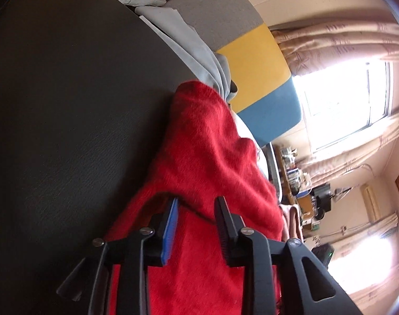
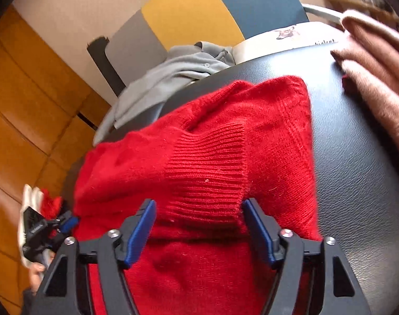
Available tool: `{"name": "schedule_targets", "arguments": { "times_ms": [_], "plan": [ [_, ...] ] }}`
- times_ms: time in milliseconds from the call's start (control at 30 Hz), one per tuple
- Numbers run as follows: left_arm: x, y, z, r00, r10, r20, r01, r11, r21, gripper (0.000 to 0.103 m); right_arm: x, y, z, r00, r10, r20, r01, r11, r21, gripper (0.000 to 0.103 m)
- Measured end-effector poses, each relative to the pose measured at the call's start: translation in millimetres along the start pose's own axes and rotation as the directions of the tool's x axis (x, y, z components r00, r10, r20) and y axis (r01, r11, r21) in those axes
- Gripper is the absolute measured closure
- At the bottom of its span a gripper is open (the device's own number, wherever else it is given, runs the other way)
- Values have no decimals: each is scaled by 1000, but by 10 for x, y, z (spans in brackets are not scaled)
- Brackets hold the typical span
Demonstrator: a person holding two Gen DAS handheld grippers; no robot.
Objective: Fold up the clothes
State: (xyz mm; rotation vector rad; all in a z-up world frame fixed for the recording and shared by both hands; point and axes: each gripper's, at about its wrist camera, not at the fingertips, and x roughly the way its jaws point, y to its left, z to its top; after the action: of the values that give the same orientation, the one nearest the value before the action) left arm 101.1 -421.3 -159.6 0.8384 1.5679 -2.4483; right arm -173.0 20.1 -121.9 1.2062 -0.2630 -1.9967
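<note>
Black leather-grain tabletop (image 2: 357,157) filled most of both views, with a chair back of grey, yellow and blue panels (image 2: 189,13) behind it. On the tabletop lay the red sweater (image 2: 212,144), ribbed cuff uppermost; a grey garment (image 2: 173,76) was heaped at the tabletop's far edge, a pink knit (image 2: 378,73) at its right. The right gripper (image 2: 199,225) stood spread above the cuff, pads clear. The left gripper (image 1: 197,220) was released too, over red knit.

1. The sweater (image 2: 212,157) lies on the tabletop (image 2: 357,157).
2. A second garment (image 2: 173,78) hangs over the tabletop's far edge, behind the sweater.
3. A third garment (image 2: 378,78) lies right of the sweater, apart from it.
</note>
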Motion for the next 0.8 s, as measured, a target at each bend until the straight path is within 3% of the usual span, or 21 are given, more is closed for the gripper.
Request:
{"name": "schedule_targets", "arguments": {
  "times_ms": [100,233,400,500,733,800],
  "plan": [
    [115,16,35,1000,-22,10,22,999,-47,70,-18,-41,-14,998,58,17,-59,998,34,20],
    [204,44,49,998,-40,48,45,994,-95,70,-30,-27,-11,998,58,30,-59,997,44,19],
    [199,58,58,996,-30,79,39,993,-113,87,0,-24,10,1000,9,15,-9,999,43,64],
    [73,-36,66,994,-41,103,48,997,-68,96,-53,56,60,1000,-2,7,2,1000,5,79],
    [-129,-112,95,991,-82,102,84,996,-16,98,-485,382,168,995,87,58,-82,993,-85,81],
    [-93,-42,66,995,-63,71,65,997,-29,98,-388,332,93,1000,29,8,-28,995,-91,81]
  ]
}}
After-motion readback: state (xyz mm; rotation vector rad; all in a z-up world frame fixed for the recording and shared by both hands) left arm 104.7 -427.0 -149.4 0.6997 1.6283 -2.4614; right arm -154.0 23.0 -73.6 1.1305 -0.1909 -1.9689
